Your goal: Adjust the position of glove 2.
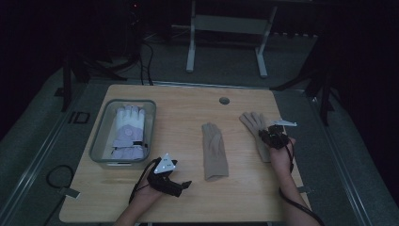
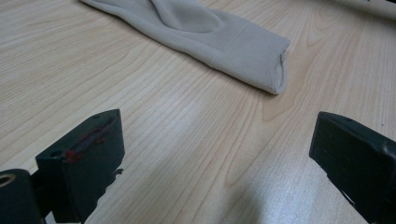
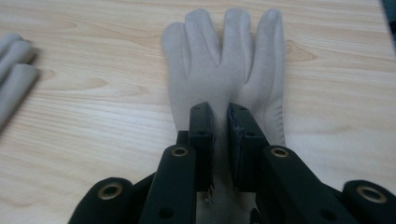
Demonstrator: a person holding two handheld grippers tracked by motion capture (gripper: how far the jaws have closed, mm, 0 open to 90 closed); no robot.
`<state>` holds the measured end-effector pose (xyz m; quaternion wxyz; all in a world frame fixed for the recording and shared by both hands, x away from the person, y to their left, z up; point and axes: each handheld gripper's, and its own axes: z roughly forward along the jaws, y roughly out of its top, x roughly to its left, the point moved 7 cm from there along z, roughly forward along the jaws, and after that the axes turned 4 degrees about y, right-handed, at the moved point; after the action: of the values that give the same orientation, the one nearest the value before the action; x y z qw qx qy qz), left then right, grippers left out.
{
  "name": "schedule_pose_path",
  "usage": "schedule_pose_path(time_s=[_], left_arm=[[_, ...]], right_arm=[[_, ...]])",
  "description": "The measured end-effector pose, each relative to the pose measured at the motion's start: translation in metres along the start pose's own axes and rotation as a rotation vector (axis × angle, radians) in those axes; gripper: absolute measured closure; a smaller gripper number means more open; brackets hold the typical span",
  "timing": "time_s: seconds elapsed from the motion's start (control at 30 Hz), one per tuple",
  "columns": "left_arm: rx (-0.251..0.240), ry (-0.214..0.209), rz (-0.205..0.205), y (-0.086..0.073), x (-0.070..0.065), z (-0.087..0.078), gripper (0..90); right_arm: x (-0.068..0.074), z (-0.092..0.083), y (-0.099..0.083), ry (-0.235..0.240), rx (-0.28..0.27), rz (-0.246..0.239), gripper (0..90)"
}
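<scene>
Two beige gloves lie flat on the table (image 1: pixel 244 188); the right gripper (image 3: pixel 222 122) has its jaws drawn nearly together, pinching a fold at the back of the spread glove (image 3: pixel 224 65), whose fingers fan out beyond the tips; the left gripper (image 2: pixel 215 154) stands wide open and empty, with the folded glove (image 2: pixel 219 39) well ahead of its tips, cuff end nearest

A dim lab or recording room, by the look of it: a lone wooden counter (image 1: pixel 188 99) on grey carpet (image 1: pixel 42 122), cables (image 1: pixel 146 61) trailing across the floor, a metal stand (image 1: pixel 226 28) and dark tripod legs (image 1: pixel 75 70) around it.
</scene>
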<state>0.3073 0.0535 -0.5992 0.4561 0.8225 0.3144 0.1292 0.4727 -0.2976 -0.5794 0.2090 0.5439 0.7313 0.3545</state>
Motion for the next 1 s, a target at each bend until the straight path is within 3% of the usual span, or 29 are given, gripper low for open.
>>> schedule_pose_path(time_s=[0.23,0.33,0.47,0.63,0.77,1.0], left_arm=[[-0.006,0.002,0.006,0.002,-0.001,-0.002,3.3],[-0.009,0.002,0.007,0.003,-0.001,-0.003,3.3],[-0.010,0.001,0.010,0.003,-0.002,-0.003,3.3],[-0.011,0.001,0.009,0.003,-0.002,-0.003,3.3],[-0.008,-0.001,0.009,0.002,-0.002,-0.002,3.3],[-0.006,-0.007,0.013,0.002,-0.003,-0.001,3.3]], right_arm=[[0.016,-0.032,-0.008,-0.068,-0.035,0.074,80.7],[0.027,-0.041,-0.017,-0.067,-0.033,0.106,80.5],[0.038,-0.038,-0.030,-0.070,0.003,0.096,80.1],[0.036,-0.029,-0.041,-0.092,0.022,0.126,79.3],[0.037,-0.021,-0.047,-0.099,0.041,0.092,72.7],[0.038,-0.026,-0.046,-0.079,0.059,0.048,59.9]])
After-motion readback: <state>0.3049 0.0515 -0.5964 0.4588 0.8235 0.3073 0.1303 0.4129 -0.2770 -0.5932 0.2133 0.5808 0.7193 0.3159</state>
